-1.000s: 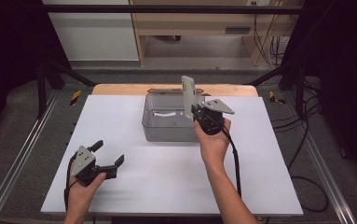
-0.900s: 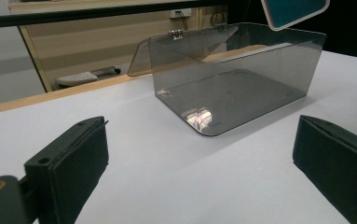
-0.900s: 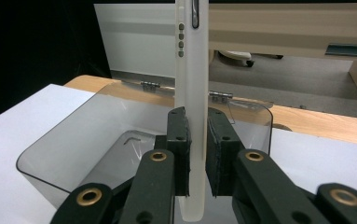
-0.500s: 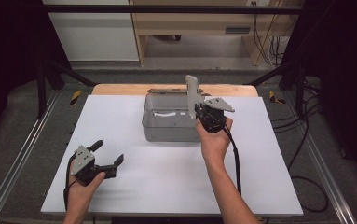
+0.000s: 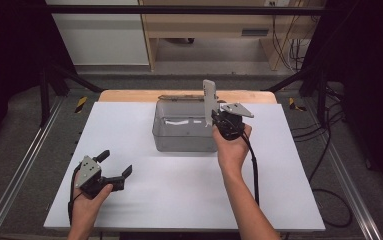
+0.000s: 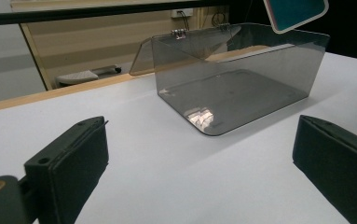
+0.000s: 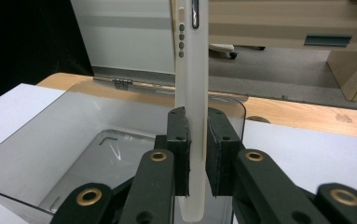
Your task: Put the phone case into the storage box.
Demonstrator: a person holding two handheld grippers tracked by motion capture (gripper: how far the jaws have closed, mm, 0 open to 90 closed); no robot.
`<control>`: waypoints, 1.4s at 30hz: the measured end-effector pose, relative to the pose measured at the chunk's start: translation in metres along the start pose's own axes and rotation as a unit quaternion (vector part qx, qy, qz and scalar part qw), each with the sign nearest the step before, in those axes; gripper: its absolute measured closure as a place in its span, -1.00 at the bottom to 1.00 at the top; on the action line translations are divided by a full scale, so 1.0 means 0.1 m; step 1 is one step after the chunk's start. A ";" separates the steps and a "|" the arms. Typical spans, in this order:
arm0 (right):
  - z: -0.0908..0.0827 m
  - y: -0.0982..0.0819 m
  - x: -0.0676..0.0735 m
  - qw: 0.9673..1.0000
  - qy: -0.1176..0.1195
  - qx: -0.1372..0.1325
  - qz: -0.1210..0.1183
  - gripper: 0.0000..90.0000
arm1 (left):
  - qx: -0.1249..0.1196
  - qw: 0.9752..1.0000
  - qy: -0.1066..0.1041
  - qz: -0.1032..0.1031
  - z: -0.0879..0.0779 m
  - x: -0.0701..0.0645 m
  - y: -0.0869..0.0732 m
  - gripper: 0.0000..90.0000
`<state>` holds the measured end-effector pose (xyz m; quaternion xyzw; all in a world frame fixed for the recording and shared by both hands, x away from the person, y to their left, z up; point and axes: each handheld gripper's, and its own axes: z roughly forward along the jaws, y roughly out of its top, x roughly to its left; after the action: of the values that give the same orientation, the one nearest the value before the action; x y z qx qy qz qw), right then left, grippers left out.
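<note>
**Phone held on edge above open clear box**

One phone point(image 7: 191, 84), slim, in a pale case, gripped upright by its lower part, hanging over the right side of one smoky clear box point(image 5: 184, 131) with hinged lid folded back. Likely stiff, light, smooth-sided and prone to slipping; screen fragile, so best clamped across the flat faces, low down, as now. Right gripper point(image 7: 197, 156) clenched on the phone. Left gripper point(image 5: 114, 167) released, jaws wide, resting near the white table point(image 5: 179, 200) front, well apart from the box. Two grippers in all.
</note>
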<state>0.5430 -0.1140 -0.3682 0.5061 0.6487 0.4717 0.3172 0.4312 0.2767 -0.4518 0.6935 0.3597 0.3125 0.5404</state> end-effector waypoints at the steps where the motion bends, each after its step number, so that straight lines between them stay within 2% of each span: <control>1: 0.00 0.00 -0.01 1.000 -0.001 0.000 0.002 0.81 | 0.000 1.000 0.000 0.000 0.00 0.00 0.00 -0.92; 11: 0.00 0.01 -0.04 1.000 -0.001 0.004 0.009 0.81 | 0.000 1.000 -0.001 0.002 0.00 -0.01 0.00 -0.92; 25: -0.02 -0.01 -0.06 0.999 -0.020 0.016 0.025 0.81 | 0.002 1.000 -0.002 0.005 0.01 -0.02 0.00 -0.92; 42: 0.06 -0.09 -0.09 0.998 -0.048 0.038 0.005 0.81 | 0.003 1.000 -0.004 0.008 0.01 -0.03 0.00 -0.91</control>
<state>0.5479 -0.1212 -0.3792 0.5432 0.6476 0.4231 0.3264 0.4309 0.2736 -0.4518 0.6991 0.3527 0.3132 0.5374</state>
